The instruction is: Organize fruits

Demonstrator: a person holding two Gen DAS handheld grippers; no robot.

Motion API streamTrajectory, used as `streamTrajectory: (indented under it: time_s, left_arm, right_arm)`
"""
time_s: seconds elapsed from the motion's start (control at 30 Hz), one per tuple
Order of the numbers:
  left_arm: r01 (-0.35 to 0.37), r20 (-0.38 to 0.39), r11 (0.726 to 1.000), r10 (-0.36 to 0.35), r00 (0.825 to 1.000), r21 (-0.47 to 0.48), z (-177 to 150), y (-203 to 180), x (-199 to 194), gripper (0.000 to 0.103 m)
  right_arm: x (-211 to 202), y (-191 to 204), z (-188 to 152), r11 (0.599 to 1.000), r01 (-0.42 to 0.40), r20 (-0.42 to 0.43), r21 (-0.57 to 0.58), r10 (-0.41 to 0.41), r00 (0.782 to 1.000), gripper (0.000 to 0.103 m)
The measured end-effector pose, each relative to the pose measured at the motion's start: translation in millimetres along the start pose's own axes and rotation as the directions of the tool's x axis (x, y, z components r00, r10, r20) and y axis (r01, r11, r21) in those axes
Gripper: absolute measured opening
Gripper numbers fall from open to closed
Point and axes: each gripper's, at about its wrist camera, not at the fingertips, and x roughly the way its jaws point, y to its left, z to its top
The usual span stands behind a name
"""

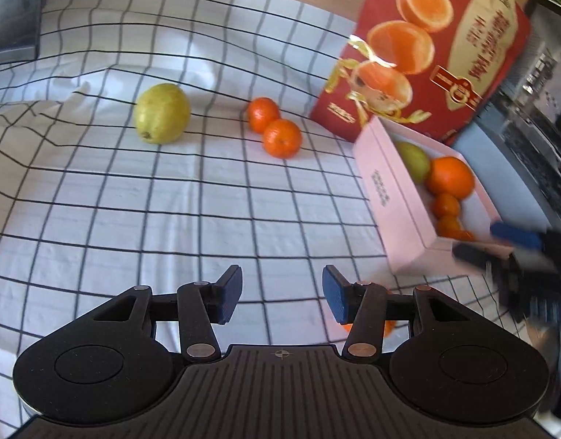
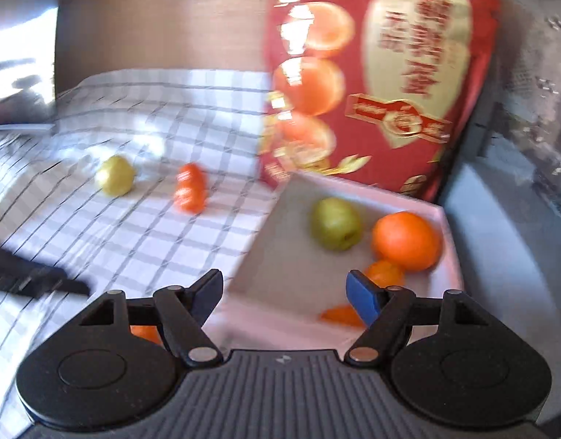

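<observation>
Your left gripper (image 1: 282,292) hovered low over the white black-gridded tablecloth (image 1: 170,219) with its blue-padded fingers spread apart and nothing between them. Ahead of it on the cloth lay a yellow-green pear-like fruit (image 1: 162,113). To that fruit's right sat two small orange tangerines (image 1: 275,128), touching each other. A further orange fruit (image 1: 388,327) showed only as a sliver behind the right finger linkage; its identity could not be confirmed.

Your right gripper (image 2: 285,292) was held over the near edge of the shallow pink cardboard box (image 2: 265,241), fingers likewise spread wide and holding nothing. In the left wrist view the same gripper appeared blurred at the box's near end.

Inside the box were a green apple-like fruit (image 2: 336,224) toward the far side and a large orange (image 2: 406,240) just beside it on the right. Small tangerines (image 2: 384,273) lay nearer the gripper, along the box's right wall. How many there were could not be told through the blur.

A tall red printed carton showing halved oranges (image 1: 426,47) stood upright directly behind the box. The right wrist view was motion-blurred throughout.
</observation>
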Motion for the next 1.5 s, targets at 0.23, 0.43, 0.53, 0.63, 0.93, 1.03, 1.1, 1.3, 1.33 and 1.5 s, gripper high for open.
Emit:
streamTrajectory:
  time_s: [0.23, 0.43, 0.53, 0.63, 0.93, 1.03, 1.1, 1.3, 1.33, 1.5]
  left_arm:
    - [-0.027, 0.038, 1.0, 0.026, 0.999, 0.014, 38.4, 5.1, 9.7, 0.053]
    - [-0.036, 0.044, 0.999, 0.034, 0.998, 0.04, 89.3, -8.3, 55.4, 0.053]
    - [-0.043, 0.029, 0.999, 0.042, 0.999, 0.016, 107.5, -13.8, 81.8, 0.053]
    - [-0.069, 0.04, 0.997, 0.068, 0.997, 0.024, 117.5, -20.9, 101.2, 0.053]
    - [-0.158, -0.011, 0.982, 0.16, 0.987, 0.105, 117.0, -36.9, 140.5, 0.052]
    - [-0.156, -0.011, 0.979, 0.158, 0.987, 0.129, 114.6, -35.4, 143.7, 0.05]
    - [-0.151, -0.013, 0.978, 0.155, 0.988, 0.144, 112.7, -33.5, 139.4, 0.049]
    - [-0.1, 0.019, 0.982, 0.098, 0.995, 0.158, 92.8, -18.5, 100.5, 0.049]
    - [-0.089, 0.021, 0.984, 0.086, 0.996, 0.154, 86.6, -14.9, 91.8, 0.049]
    - [-0.028, 0.009, 0.99, 0.027, 1.0, 0.14, 48.6, 1.2, 48.2, 0.049]
  right_arm:
    - [-15.3, 44.6, -19.7, 0.998, -0.065, -0.022, 0.025, 0.066, 0.998, 0.075]
    - [-15.1, 57.5, -35.8, 0.999, -0.033, -0.049, 0.041, 0.035, 0.998, 0.075]
    - [-17.2, 50.6, -42.6, 0.997, -0.025, -0.067, 0.071, 0.03, 0.997, 0.075]
    - [-19.5, 41.8, -49.0, 0.997, 0.006, -0.08, 0.081, 0.001, 0.997, 0.075]
    - [-23.2, 13.4, -73.2, 0.983, 0.082, -0.153, 0.165, -0.057, 0.987, 0.075]
    - [-23.1, 11.3, -76.8, 0.981, 0.09, -0.164, 0.17, -0.062, 0.984, 0.075]
    - [-23.8, 12.1, -76.5, 0.982, 0.092, -0.164, 0.163, -0.065, 0.984, 0.075]
    - [-22.9, 17.9, -70.4, 0.987, 0.071, -0.15, 0.147, -0.049, 0.988, 0.075]
    - [-21.6, 19.8, -69.0, 0.988, 0.065, -0.148, 0.141, -0.043, 0.988, 0.075]
    - [-14.2, 34.1, -60.3, 0.994, 0.02, -0.135, 0.11, -0.005, 0.991, 0.075]
